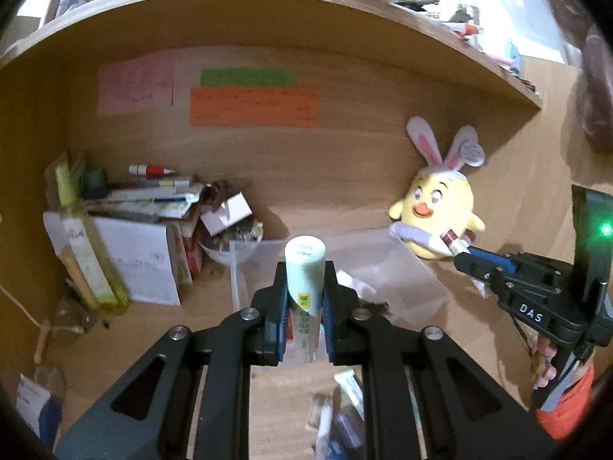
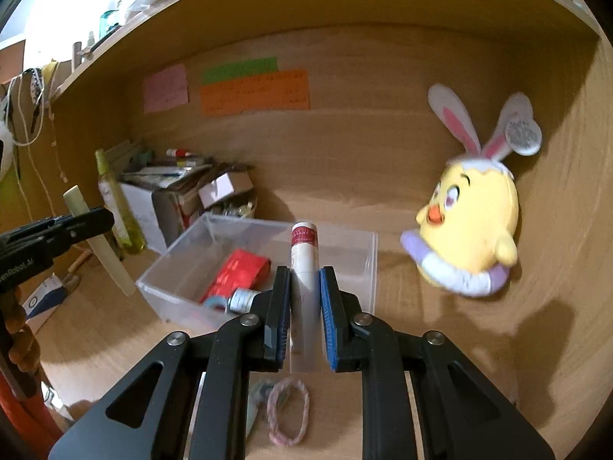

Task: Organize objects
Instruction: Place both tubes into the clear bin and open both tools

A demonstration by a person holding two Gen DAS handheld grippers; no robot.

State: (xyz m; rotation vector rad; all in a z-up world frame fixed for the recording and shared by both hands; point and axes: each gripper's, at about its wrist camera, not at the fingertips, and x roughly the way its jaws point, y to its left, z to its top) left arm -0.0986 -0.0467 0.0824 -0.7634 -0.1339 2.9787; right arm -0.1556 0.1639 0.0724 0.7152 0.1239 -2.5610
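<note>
My left gripper (image 1: 304, 299) is shut on a pale green tube (image 1: 304, 264) and holds it above the desk, in front of a clear plastic box (image 1: 402, 283). That tube also shows at the left of the right wrist view (image 2: 105, 253). My right gripper (image 2: 304, 299) is shut on a white tube with a red cap (image 2: 304, 257), held over the near side of the clear box (image 2: 345, 253). The box holds a red packet (image 2: 235, 274) and a small silver-capped item (image 2: 241, 299). In the left wrist view the right gripper (image 1: 465, 255) is at the right, by the plush.
A yellow chick plush with bunny ears (image 2: 471, 222) leans at the back right. A pile of boxes, pens and a yellow-green bottle (image 2: 118, 207) fills the back left corner. A pink hair tie (image 2: 287, 410) lies on the desk under my right gripper. Coloured notes (image 1: 254, 105) hang on the back wall.
</note>
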